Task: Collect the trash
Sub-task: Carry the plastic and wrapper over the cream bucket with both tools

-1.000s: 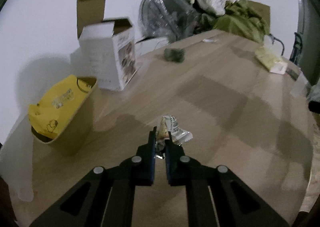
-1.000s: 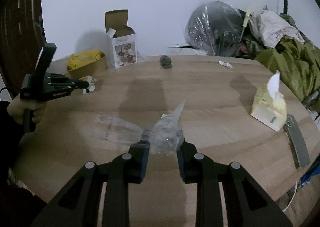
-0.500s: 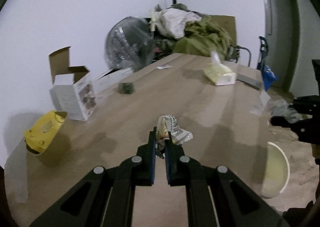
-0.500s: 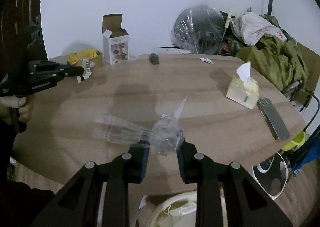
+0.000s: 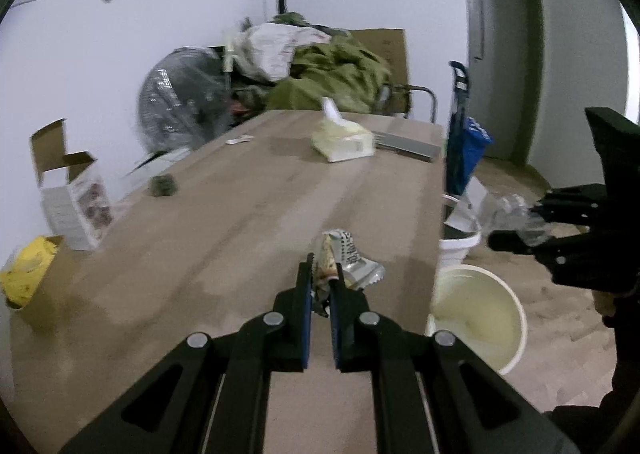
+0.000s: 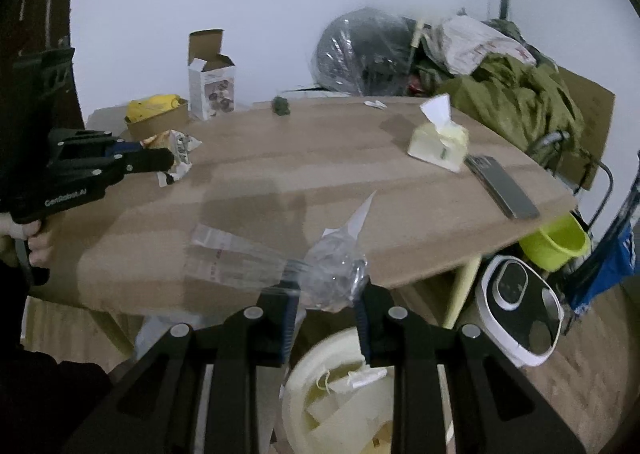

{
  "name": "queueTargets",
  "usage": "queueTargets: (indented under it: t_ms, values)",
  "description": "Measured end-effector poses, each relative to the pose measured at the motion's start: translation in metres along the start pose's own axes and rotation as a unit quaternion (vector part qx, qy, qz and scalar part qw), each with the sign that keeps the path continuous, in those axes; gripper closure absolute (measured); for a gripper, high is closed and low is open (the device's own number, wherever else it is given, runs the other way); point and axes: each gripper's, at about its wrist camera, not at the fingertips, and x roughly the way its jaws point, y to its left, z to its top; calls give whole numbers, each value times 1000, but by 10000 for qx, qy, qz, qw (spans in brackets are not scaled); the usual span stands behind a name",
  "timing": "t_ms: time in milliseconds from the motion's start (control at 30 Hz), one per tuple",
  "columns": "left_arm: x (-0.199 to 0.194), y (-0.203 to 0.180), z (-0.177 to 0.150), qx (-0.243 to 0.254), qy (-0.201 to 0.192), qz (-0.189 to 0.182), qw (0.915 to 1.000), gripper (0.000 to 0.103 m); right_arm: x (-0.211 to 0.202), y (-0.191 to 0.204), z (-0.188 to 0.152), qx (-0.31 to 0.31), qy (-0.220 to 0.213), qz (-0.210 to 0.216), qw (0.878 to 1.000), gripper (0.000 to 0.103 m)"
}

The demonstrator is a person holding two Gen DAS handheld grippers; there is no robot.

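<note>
— Both grippers have swung off the tabletop toward the cream round plastic bin [image 6: 340, 394] on the floor; a second ago it was out of sight in both views.

— What's each one carrying?

— Same loads as before. The left gripper [image 5: 320, 286] is pinched nearly closed on a crumpled silver-and-orange snack wrapper [image 5: 344, 258], held over the light wooden table [image 5: 240, 222] near the edge beside the bin. The right gripper [image 6: 324, 294] clamps a crumpled clear plastic bag [image 6: 332, 274], now directly above the bin's open mouth.

— Anything in the bin?

— Pale scraps of paper lie at its bottom.
</note>
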Motion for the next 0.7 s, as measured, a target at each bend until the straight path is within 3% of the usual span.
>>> queueTargets:
  t_ms: [367, 600, 700]
  values:
    - [25, -79, -8, 447, 183, -674, 9966, 96, -16, -46, -68, 691, 167, -295, 9970, 79]
    - [52, -121, -13, 588, 508, -1117, 9907, 96, -9, -76, -109, 1082, 430, -392, 9924, 78]
    - [64, -137, -18, 638, 664, -1321, 9869, 96, 0, -86, -123, 1178, 609, -431, 9902, 74]
